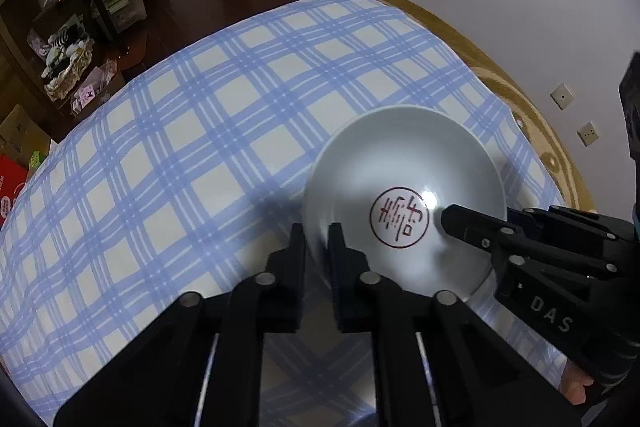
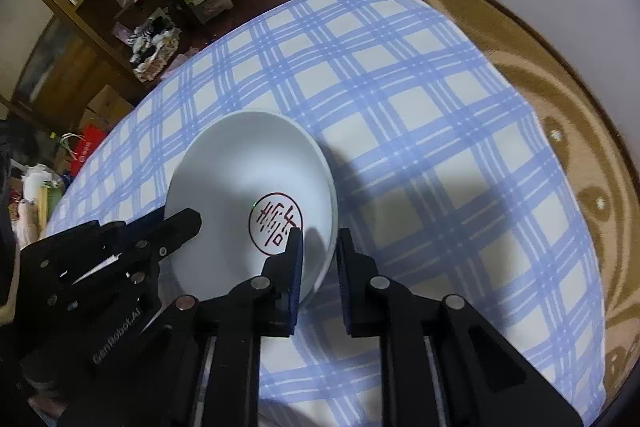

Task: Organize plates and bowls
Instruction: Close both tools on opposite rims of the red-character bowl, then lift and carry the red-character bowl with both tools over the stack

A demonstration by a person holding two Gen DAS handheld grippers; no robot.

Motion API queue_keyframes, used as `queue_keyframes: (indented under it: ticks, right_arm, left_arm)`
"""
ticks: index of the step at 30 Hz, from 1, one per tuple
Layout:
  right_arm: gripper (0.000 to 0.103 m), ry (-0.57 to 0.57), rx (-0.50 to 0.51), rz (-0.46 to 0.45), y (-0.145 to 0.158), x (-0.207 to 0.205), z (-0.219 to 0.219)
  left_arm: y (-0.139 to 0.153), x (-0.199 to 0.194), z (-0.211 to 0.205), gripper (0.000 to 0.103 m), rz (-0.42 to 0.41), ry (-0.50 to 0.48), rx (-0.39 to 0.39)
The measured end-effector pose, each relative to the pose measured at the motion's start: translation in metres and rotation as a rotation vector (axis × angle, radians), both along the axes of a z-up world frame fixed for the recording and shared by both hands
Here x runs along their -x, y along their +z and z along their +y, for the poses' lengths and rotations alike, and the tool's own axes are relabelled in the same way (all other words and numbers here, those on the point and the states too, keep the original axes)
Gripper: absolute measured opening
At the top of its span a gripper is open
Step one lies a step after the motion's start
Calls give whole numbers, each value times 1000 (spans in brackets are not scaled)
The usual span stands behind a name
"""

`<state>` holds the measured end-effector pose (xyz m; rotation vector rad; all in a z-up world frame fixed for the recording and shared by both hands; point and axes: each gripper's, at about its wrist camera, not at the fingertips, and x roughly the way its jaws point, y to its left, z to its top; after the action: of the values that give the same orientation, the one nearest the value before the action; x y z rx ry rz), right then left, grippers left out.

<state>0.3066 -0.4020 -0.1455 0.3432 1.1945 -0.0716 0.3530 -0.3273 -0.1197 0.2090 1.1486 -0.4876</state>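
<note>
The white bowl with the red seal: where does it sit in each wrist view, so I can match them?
Left wrist: the bowl is right of centre, its left rim pinched by the left gripper.
Right wrist: the bowl is left of centre, its right rim pinched by the right gripper.
Shared landmark: the blue checked cloth under the bowl.

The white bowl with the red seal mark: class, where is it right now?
The white bowl sits on the blue checked cloth, held at opposite rims by the left gripper and the right gripper, near the table's wall side.
</note>
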Motion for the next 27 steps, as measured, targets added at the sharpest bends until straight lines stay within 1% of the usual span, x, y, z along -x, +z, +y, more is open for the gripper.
queue_keyframes:
  ticks: [3, 5, 6, 9, 11, 15, 20, 27]
  right_arm:
    - [13, -10, 21, -1, 3, 2, 3]
    - [12, -10, 33, -5, 6, 5, 5]
    - [12, -10, 32, -9, 7, 8, 6]
    - [13, 2, 50, -37, 13, 19, 10]
    - [13, 4, 60, -61, 17, 27, 12]
    - [12, -6, 51, -80, 25, 41, 16]
    - [13, -3, 54, -105, 44, 56, 25]
    - [13, 7, 74, -152, 81, 83, 42]
  left_arm:
    - [3, 7, -1, 11, -9, 16, -13]
    - [7, 14, 0, 11, -24, 8, -15]
    - [7, 17, 2, 11, -17, 11, -17]
    - [9, 22, 8, 11, 4, 28, 7]
    - [12, 28, 11, 11, 0, 32, 18]
    - [20, 42, 18, 11, -5, 37, 27]
    - [40, 58, 29, 11, -17, 44, 39]
    - [76, 84, 46, 11, -52, 52, 58]
